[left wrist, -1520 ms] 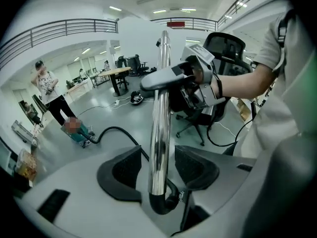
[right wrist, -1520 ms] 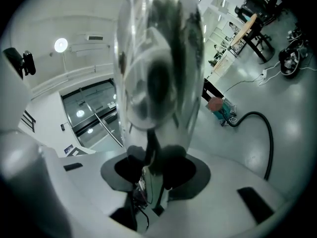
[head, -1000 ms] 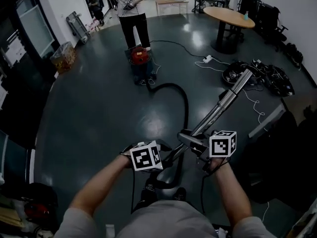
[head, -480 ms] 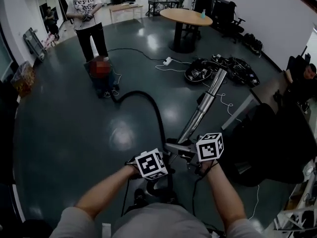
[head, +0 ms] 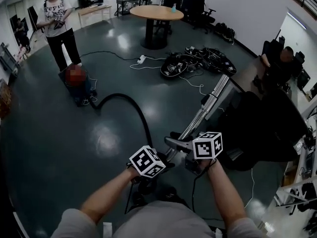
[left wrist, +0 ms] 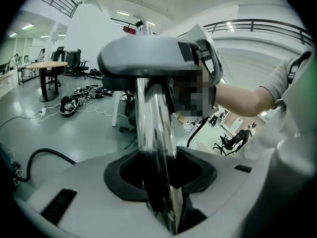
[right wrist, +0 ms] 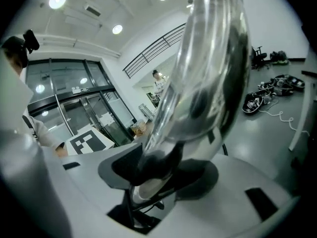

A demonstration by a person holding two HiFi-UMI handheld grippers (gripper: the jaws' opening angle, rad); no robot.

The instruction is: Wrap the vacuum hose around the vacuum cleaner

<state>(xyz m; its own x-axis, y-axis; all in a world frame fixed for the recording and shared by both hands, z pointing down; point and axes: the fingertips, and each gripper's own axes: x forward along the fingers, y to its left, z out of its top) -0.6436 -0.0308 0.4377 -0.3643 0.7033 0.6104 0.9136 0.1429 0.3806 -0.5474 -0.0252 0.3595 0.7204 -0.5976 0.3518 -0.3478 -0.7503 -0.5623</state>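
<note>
Both hand-held tools are on the chrome metal wand tube (head: 203, 110), which rises at a slant from in front of the person toward the upper right of the head view. The left gripper (head: 163, 160) takes the tube at its low end. In the left gripper view its jaws have just been closing and now pinch the tube (left wrist: 153, 128), which stands upright between the black pads of the left gripper (left wrist: 161, 182). The right gripper (head: 174, 144) meets the same tube just above and reaches in from the right. Its jaws have just been opening and stand spread, with the curved, mirror-bright tube (right wrist: 208, 73) lying loose in the notch of the right gripper (right wrist: 158, 182). The black flexible vacuum hose (head: 133, 105) runs from the wand's lower end in one open arc across the glossy dark grey floor (head: 109, 143). It ends at the dark-bodied canister vacuum cleaner with a reddish top (head: 81, 90), well apart from the grippers at upper left. The hose lies on the floor and is not wound on the cleaner. A person (head: 58, 24) stands just behind the cleaner. Further back are a round wooden table (head: 148, 13), a white power strip (head: 142, 59) and a heap of black cables (head: 198, 61).
</note>
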